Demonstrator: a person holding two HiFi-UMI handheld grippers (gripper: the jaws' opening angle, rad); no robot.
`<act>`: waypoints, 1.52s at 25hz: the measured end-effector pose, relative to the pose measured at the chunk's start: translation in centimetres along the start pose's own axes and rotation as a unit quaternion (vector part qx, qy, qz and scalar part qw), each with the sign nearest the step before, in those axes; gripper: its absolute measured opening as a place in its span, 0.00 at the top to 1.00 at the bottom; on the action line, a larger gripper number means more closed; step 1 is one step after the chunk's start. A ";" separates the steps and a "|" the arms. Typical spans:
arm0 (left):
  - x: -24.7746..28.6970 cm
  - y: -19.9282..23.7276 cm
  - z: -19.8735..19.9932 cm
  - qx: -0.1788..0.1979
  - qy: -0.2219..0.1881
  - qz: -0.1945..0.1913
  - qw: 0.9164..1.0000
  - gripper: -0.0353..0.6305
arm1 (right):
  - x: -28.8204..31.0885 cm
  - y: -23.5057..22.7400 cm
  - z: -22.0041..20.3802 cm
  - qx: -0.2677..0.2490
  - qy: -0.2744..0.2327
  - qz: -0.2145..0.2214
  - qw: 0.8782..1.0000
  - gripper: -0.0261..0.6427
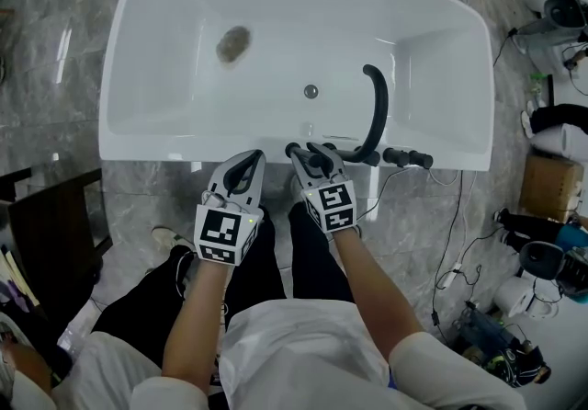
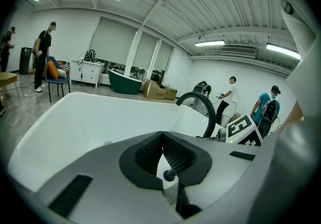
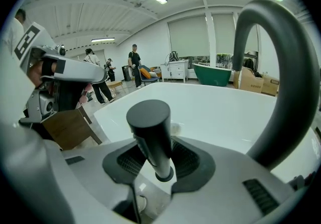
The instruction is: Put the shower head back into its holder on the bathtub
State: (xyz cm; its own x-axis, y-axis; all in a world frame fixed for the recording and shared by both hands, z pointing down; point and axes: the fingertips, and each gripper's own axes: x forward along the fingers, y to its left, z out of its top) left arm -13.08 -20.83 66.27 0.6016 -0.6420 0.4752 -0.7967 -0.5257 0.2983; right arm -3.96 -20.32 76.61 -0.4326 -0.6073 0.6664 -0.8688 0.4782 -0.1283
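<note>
We've got our right gripper [image 3: 156,151] clamped on the black cylindrical shower head [image 3: 149,122], left gripper's [image 2: 162,137] jaws pressed together, empty.

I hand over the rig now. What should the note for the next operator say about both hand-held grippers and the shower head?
Left hand-held gripper: jaws together, empty, by the near rim of the bathtub.
Right hand-held gripper: closed on the black shower head, which stands upright at that rim beside the curved spout.
Done: shower head is at the rim.
Left: its holder is hidden, so check the seating, then probably open the jaws and withdraw.
</note>
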 end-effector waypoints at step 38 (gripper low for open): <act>-5.4 -6.7 7.9 0.027 -0.010 0.040 0.999 0.93 | -13.1 2.3 8.6 -0.042 -0.056 0.083 0.994 0.92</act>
State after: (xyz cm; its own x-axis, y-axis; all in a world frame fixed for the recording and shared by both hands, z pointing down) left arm -10.59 -18.24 55.20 0.5369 -0.6947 0.4788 -0.8387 -0.5008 0.2139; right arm -2.38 -16.75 61.27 -0.5967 -0.5805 0.5540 -0.7621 0.6262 -0.1646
